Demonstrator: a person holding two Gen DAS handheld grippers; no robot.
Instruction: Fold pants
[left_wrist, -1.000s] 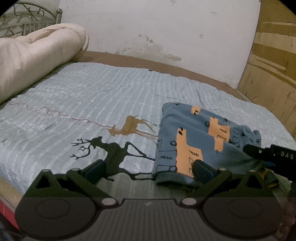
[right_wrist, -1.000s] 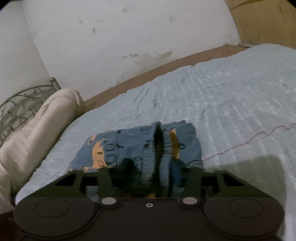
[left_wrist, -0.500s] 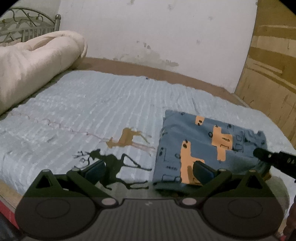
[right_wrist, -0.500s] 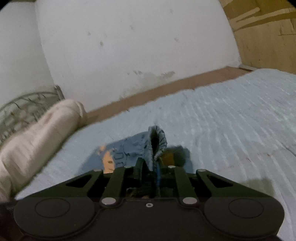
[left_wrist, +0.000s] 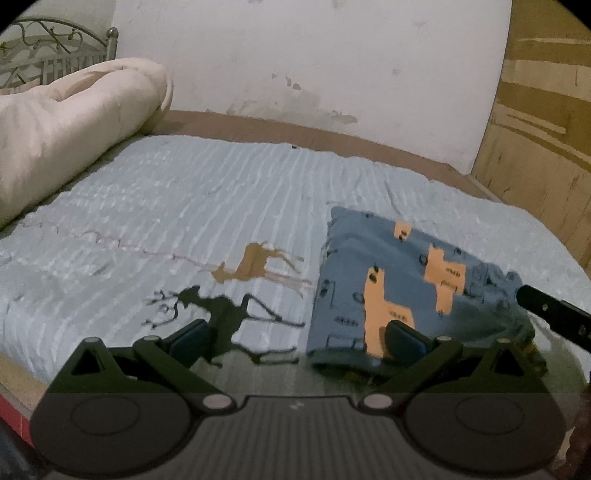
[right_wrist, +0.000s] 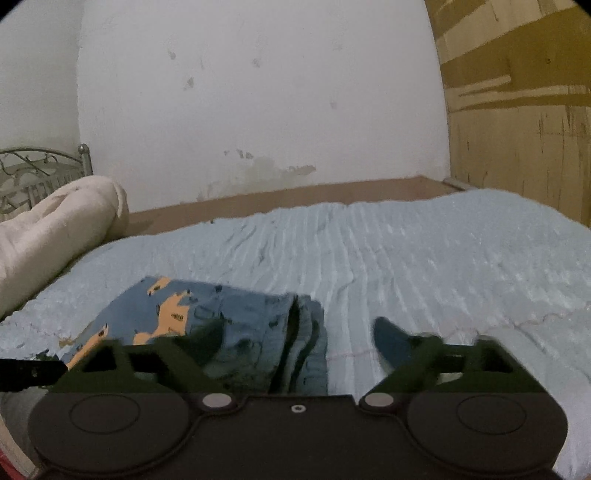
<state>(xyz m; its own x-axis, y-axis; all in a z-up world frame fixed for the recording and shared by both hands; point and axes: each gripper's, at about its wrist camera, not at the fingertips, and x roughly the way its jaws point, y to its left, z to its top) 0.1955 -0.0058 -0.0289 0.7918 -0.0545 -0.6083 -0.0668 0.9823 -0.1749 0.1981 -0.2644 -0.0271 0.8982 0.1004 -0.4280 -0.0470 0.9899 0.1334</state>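
The blue pants (left_wrist: 406, 280) with orange patches lie folded into a rectangle on the pale blue bedsheet (left_wrist: 184, 206). My left gripper (left_wrist: 297, 338) stands open just before their near left corner, its right pad over the fabric's edge and nothing gripped. In the right wrist view the pants (right_wrist: 221, 317) lie flat. My right gripper (right_wrist: 299, 334) is opening, its jaws wide apart. The pants' layered end lies loose between the jaws, with neither pad pressing it. The right gripper's black finger (left_wrist: 554, 317) shows at the pants' far right end.
A rolled cream duvet (left_wrist: 66, 122) lies along the left by a metal headboard (left_wrist: 55, 48). A white wall (right_wrist: 258, 92) stands behind the bed and a wooden panel (left_wrist: 546, 110) to the right. Deer prints (left_wrist: 229, 306) mark the sheet left of the pants.
The right gripper, shut on the pants' raised end half a second ago, has opened wide, and that end has dropped flat. The left gripper has stayed open and in place.
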